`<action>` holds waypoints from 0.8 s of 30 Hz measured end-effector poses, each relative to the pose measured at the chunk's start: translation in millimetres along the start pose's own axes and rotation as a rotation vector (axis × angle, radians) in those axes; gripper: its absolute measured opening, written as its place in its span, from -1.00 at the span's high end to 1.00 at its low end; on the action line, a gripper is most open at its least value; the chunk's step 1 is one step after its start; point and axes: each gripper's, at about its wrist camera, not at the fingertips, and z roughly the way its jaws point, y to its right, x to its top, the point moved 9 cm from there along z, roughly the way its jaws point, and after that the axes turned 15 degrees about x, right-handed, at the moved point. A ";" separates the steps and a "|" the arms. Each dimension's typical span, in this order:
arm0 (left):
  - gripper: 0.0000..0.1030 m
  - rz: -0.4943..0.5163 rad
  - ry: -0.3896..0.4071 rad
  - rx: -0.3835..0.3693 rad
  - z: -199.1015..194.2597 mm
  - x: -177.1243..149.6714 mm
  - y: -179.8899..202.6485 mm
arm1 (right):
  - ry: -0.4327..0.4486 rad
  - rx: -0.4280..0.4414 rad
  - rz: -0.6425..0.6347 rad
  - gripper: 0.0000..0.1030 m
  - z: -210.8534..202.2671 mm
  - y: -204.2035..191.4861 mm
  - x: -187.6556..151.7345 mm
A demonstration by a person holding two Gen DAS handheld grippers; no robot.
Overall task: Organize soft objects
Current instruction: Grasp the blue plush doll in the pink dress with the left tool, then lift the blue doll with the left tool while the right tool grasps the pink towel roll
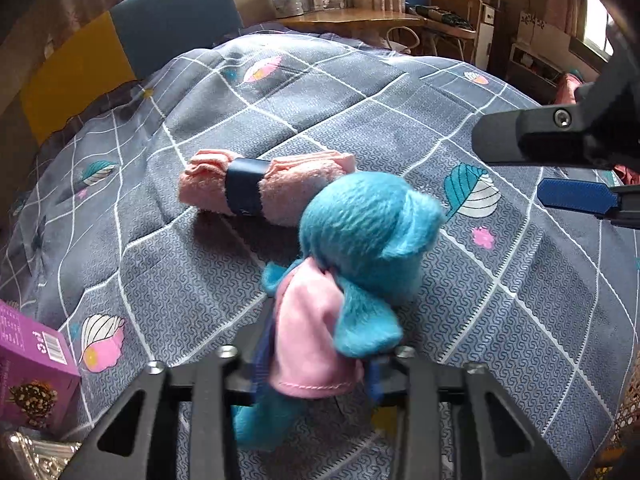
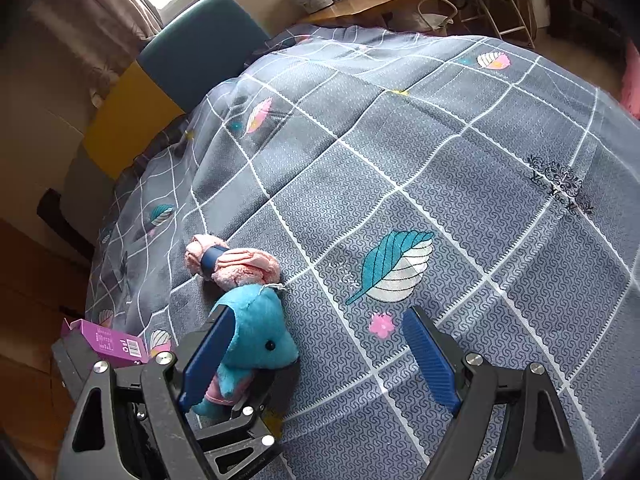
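A blue plush elephant (image 1: 360, 232) in a pink shirt sits upright on the grey checked bedspread (image 1: 500, 320). My left gripper (image 1: 316, 364) is shut on its lower body. Just behind it lies a rolled pink towel (image 1: 280, 184) with a dark blue band. My right gripper (image 2: 320, 356) is open and empty, hovering over the bedspread to the right of the elephant (image 2: 260, 336); its fingers (image 1: 576, 196) enter the left wrist view from the right. The towel also shows in the right wrist view (image 2: 236, 264), touching the elephant's head.
A purple box (image 1: 32, 376) lies at the near left edge of the bed, also seen in the right wrist view (image 2: 108, 340). A teal and yellow headboard (image 1: 132, 44) stands at the far left. A wooden desk (image 1: 360, 16) with tins stands beyond the bed.
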 end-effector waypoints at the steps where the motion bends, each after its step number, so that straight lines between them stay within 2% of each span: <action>1: 0.31 -0.018 -0.003 -0.014 -2.7 -2.0 -1.5 | 0.001 -0.001 -0.007 -0.68 -0.3 -0.5 0.5; 6: 0.39 -0.124 -0.010 -0.086 -30.1 -23.7 -8.8 | -0.002 -0.013 -0.041 -0.67 1.0 -3.4 0.7; 10: 0.39 -0.177 -0.041 -0.077 -55.9 -56.5 -14.2 | -0.010 -0.012 -0.043 -0.67 2.1 -2.7 -0.5; 12: 0.39 -0.195 -0.063 -0.050 -64.3 -75.6 -16.5 | -0.015 -0.014 -0.041 -0.67 2.8 -1.9 -1.3; 15: 0.34 -0.146 -0.081 0.022 -60.0 -95.5 -12.2 | -0.028 -0.010 -0.048 -0.67 4.7 -3.2 -3.9; 18: 0.31 -0.120 -0.056 0.050 -55.6 -97.0 -8.9 | -0.038 -0.027 -0.072 -0.67 7.1 -5.4 -6.3; 20: 0.29 -0.096 -0.056 0.059 -49.4 -97.9 -5.6 | -0.044 -0.031 -0.085 -0.65 8.4 -6.3 -8.0; 21: 0.29 -0.097 -0.031 0.055 -49.3 -97.4 -5.4 | -0.047 -0.032 -0.090 -0.64 8.9 -6.6 -8.3; 24: 0.30 -0.126 0.009 0.017 -49.2 -99.3 -8.3 | -0.065 -0.023 -0.116 -0.54 13.0 -11.5 -11.0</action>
